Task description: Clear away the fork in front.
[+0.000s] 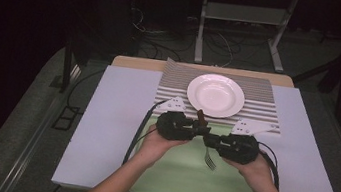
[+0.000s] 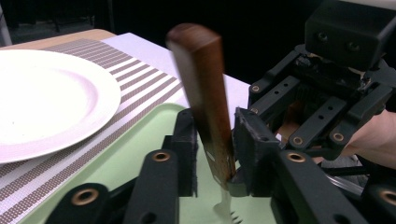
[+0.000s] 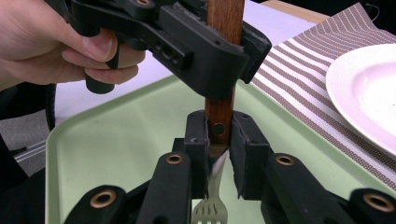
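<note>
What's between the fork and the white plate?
In the high view, the fork and white plate are separated by green tray edge and striped placemat.

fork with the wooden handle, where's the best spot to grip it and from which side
Grip the fork on its flat wooden handle, coming from the sides so the pads press its broad faces. It stands upright, tines down over the green tray, and both the left tongs and right tongs clamp it that way.

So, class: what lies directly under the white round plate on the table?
The white round plate rests on a brown-and-white striped placemat, which shows all around it. The part of the mat beneath the plate is covered, so anything else there cannot be seen.
</note>
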{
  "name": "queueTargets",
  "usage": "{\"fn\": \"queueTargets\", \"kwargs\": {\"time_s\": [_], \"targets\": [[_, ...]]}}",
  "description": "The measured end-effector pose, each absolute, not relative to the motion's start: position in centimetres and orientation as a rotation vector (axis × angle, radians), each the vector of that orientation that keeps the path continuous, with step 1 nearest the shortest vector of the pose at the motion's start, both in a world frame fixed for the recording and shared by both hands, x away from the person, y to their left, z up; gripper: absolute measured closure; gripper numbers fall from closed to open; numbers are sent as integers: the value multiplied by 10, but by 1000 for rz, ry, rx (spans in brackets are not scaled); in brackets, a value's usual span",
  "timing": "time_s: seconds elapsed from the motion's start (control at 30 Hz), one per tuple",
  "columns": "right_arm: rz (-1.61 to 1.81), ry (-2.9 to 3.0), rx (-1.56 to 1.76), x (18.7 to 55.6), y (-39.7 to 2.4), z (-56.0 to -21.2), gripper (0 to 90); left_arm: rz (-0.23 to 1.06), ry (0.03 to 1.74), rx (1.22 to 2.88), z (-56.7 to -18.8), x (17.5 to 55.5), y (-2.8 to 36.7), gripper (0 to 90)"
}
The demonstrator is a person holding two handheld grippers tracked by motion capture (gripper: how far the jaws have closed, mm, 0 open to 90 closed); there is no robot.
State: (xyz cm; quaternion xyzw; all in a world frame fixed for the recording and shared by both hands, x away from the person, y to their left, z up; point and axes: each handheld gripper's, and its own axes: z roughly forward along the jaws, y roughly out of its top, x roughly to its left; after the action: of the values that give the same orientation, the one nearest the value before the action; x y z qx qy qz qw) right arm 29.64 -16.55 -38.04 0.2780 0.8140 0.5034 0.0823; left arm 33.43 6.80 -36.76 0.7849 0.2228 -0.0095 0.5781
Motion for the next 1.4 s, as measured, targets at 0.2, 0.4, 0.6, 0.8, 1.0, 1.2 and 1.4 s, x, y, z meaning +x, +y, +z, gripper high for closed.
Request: {"fn": "queueTargets", "kwargs": {"time_s": [0.2, 0.4, 0.6, 0.8, 1.0, 1.2, 1.4], "targets": [[1514, 2425, 825, 296, -164, -379, 768, -60, 526, 1810, -366, 335, 69, 751], [1533, 2445, 789, 295, -165, -379, 594, -38, 503, 1801, -360, 333, 73, 764], [1512, 2443, 828, 297, -171, -385, 260, -23, 486, 1799, -353, 336, 86, 770], [1442, 2387, 886, 301, -185, -392, 154, -1, 485, 1817, -349, 336, 93, 776], [1436, 2341, 948, 303, -205, -399, 113, -9, 489, 1807, -348, 339, 110, 776], [1415, 2306, 974, 296, -228, -408, 72, 0, 473, 1813, -344, 339, 130, 774], [1379, 2303, 973, 282, -245, -418, 33, 10, 486, 1840, -340, 334, 154, 773]]}}
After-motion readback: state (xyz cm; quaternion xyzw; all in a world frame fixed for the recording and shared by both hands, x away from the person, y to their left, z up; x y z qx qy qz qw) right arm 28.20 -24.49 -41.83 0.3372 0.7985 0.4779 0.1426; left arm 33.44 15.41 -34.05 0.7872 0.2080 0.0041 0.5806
